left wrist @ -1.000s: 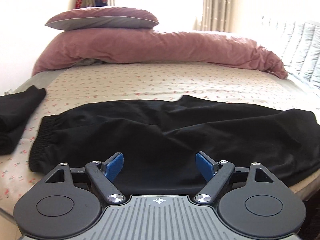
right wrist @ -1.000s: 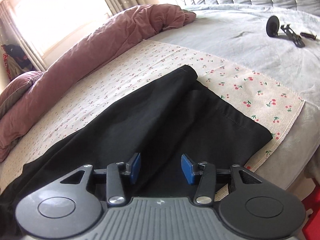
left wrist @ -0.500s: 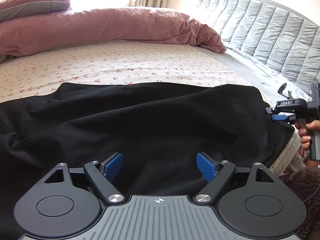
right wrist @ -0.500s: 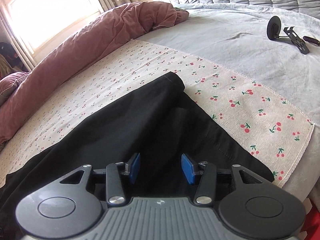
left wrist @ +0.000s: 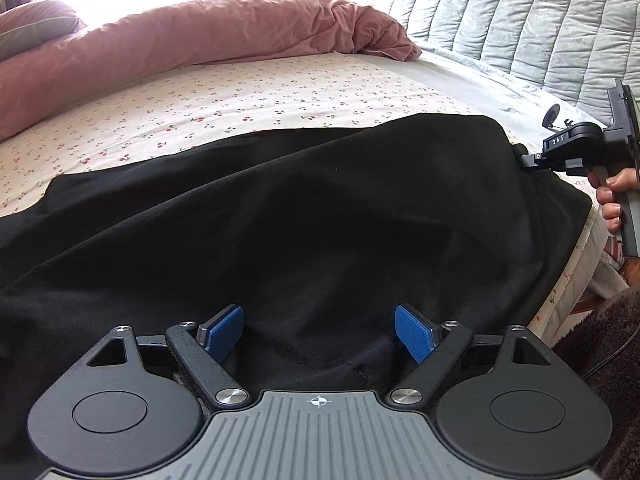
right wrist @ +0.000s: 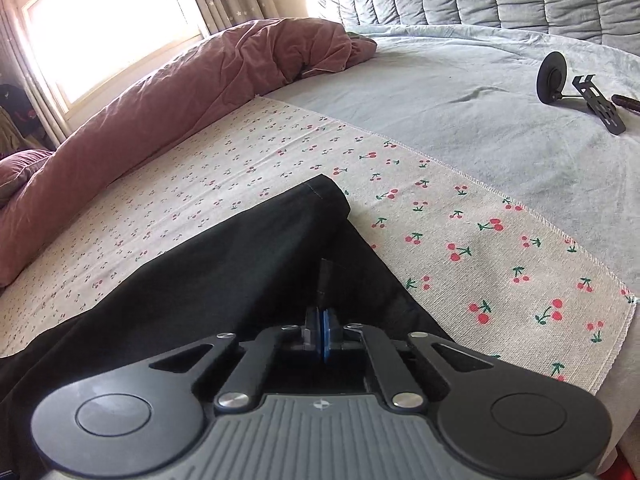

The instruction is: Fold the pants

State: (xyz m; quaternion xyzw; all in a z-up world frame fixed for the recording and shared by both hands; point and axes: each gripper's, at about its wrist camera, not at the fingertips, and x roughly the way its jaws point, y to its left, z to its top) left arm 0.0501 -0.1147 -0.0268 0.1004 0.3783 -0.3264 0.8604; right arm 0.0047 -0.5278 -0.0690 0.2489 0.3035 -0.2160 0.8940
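Note:
The black pants [left wrist: 300, 216] lie spread across the cherry-print sheet [left wrist: 248, 96] on the bed. My left gripper [left wrist: 319, 330] is open, its blue pads just over the near edge of the pants, holding nothing. My right gripper [right wrist: 324, 330] is shut on the hem end of the pants [right wrist: 256, 256], pinching a raised fold of black fabric. It also shows in the left wrist view [left wrist: 538, 158] at the pants' far right edge, held by a hand.
A rolled pink duvet [left wrist: 192, 44] and a pillow [left wrist: 32, 32] lie along the back of the bed. A quilted grey headboard [left wrist: 520, 12] stands on the right. A black bracket with a round disc [right wrist: 576, 88] lies on the grey cover [right wrist: 440, 100].
My right gripper has closed on the pants' hem end. The left gripper has swung right along the pants and stayed open.

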